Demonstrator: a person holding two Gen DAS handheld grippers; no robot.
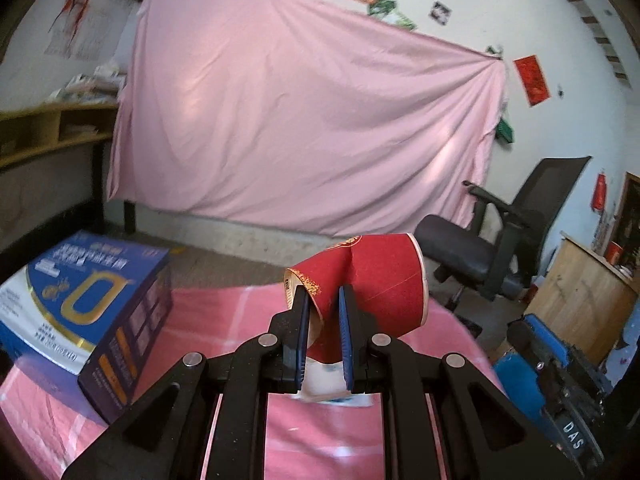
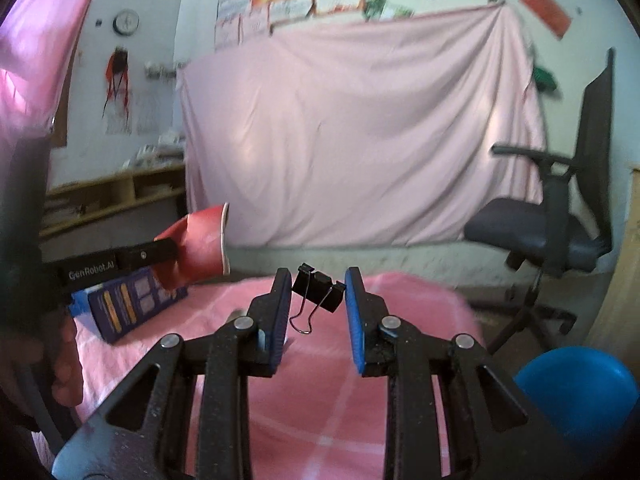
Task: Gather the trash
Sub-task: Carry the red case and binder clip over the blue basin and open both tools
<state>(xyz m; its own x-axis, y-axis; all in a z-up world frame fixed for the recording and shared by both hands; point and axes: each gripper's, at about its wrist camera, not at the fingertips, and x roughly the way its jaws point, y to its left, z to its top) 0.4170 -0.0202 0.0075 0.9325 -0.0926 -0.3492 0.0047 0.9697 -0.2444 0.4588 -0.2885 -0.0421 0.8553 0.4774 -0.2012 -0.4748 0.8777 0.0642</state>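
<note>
A crushed red paper cup [image 1: 384, 276] lies sideways in the air above the table, and my left gripper [image 1: 323, 294] is shut on its dented middle. From the right wrist the same cup [image 2: 200, 240] shows at the left, pinched by one black left finger [image 2: 148, 254]. A black binder clip [image 2: 320, 290] with wire handles hangs between the blue pads of my right gripper [image 2: 318, 280]. Both pads touch it and it is clear of the pink checked tablecloth [image 2: 320, 420].
A blue carton [image 1: 88, 304] stands on the table's left side. Beyond the far edge are a dark office chair [image 1: 492, 248] and a wooden cabinet [image 1: 580, 300]. A blue round bin [image 2: 576, 392] sits low at the right. A pink sheet [image 1: 304, 112] covers the back wall.
</note>
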